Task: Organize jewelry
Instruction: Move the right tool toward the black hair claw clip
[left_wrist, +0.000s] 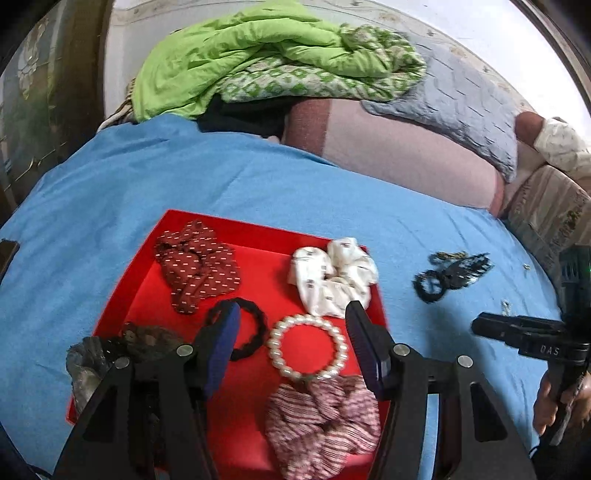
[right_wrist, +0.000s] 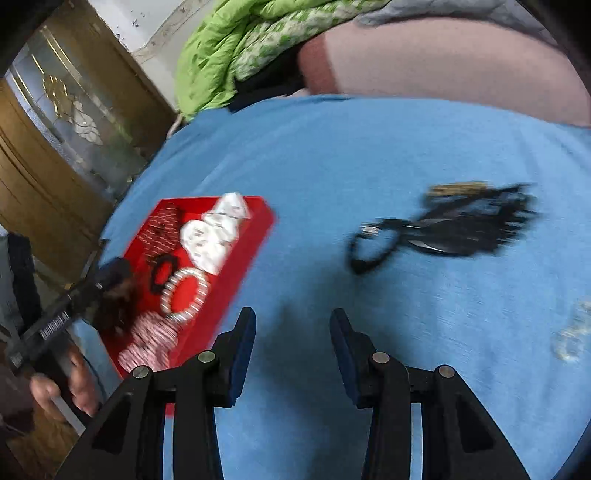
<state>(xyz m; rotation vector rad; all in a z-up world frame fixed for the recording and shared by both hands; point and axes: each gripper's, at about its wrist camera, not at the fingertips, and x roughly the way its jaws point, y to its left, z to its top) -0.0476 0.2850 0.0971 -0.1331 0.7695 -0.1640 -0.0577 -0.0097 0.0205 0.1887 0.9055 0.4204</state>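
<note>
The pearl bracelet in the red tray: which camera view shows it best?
The left wrist view shows the pearl bracelet best: it lies close and sharp, each bead distinct, on the red tray floor. In the right wrist view the bracelet is small, off to the left and smeared by motion blur.

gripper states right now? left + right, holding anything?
Left gripper: open, empty, over the red tray by the pearl bracelet.
Right gripper: open, empty, over the blue sheet.

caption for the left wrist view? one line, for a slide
Open left hand-held gripper hovers over a red tray holding scrunchies and a pearl bracelet on a blue sheet.
</note>
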